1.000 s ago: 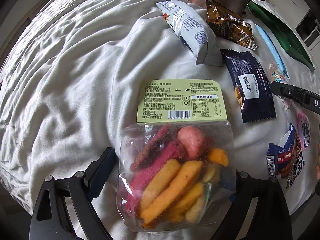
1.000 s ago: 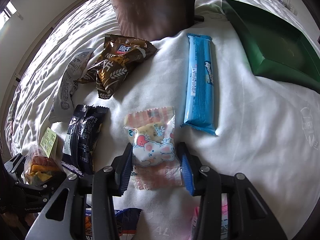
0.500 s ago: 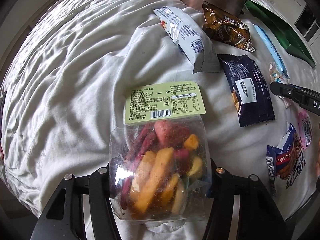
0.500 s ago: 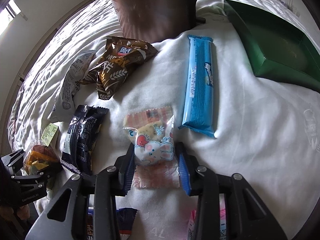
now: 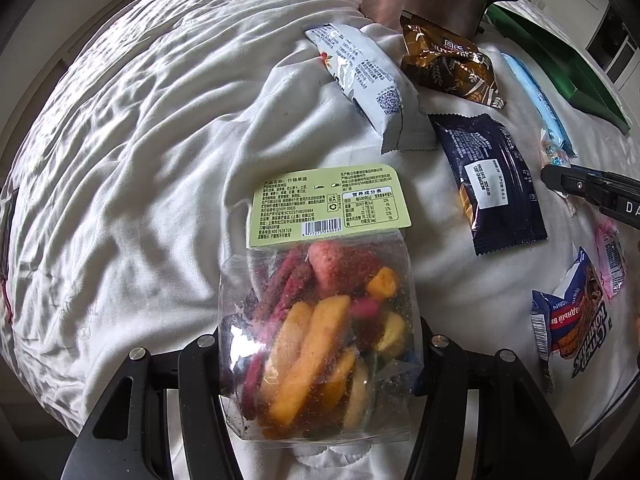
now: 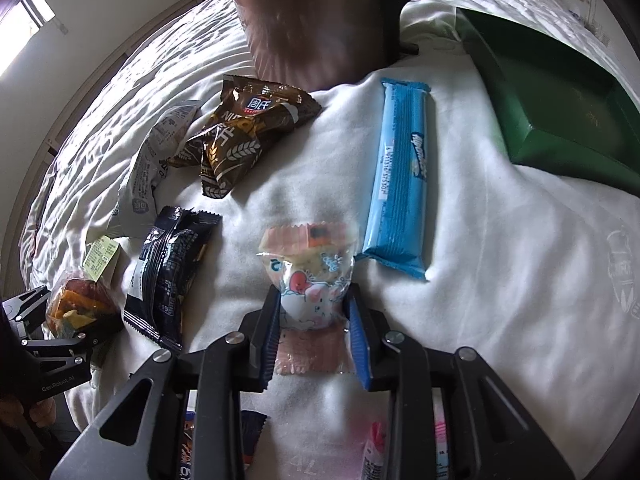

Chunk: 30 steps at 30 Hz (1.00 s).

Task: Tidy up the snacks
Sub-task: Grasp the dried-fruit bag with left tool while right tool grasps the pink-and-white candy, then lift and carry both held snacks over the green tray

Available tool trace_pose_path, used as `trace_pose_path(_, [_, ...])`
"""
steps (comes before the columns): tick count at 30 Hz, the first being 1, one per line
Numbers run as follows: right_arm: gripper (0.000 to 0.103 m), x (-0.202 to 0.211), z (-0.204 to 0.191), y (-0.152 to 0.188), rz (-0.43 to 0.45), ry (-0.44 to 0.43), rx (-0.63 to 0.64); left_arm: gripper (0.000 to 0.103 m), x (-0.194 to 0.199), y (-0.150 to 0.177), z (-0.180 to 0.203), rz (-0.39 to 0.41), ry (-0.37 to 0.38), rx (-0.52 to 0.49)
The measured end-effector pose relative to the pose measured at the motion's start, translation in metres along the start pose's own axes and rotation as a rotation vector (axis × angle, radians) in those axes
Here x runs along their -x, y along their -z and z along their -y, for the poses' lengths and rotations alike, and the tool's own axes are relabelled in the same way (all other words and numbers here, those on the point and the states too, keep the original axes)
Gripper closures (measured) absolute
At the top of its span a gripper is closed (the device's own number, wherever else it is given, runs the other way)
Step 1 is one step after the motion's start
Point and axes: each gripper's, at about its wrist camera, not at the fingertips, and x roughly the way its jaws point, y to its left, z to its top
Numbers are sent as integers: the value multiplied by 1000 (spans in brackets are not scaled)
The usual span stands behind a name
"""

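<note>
A clear bag of dried fruit chips [image 5: 320, 320] with a pale green label sits between the fingers of my left gripper [image 5: 320, 344], which is shut on it and squeezes its sides in. The same bag [image 6: 80, 300] shows at the left edge of the right wrist view, held over the white bedspread. My right gripper [image 6: 314, 312] is shut on a small candy packet [image 6: 308, 280] printed with a pink-eared rabbit, its blue pads [image 6: 356, 336] pressing both sides. A green tray [image 6: 560, 120] lies at the far right.
On the bedspread [image 5: 140, 160] lie a blue wafer bar [image 6: 400, 176], a brown packet [image 6: 244, 128], a white packet [image 5: 360, 76] and a dark navy packet [image 5: 492, 188]. A brown jug [image 6: 312, 20] with a black handle stands behind. A blue-orange packet [image 5: 568, 320] and a pink packet [image 5: 610, 260] lie near the front.
My left gripper closed from wide open onto the fruit chip bag, pinching it narrower. My right gripper tightened on the candy packet, which now bulges between the pads.
</note>
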Motion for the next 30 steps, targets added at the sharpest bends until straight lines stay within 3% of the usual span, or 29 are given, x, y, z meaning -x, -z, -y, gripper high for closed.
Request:
trace_pose_path(12, [103,-9,5,-7,-19,-46,33,50,-8,-3,-10,-2,15,12])
trace_pose_path(30, [103,17,6,4,61,-98,69,52,17,1,-18,47,23,71])
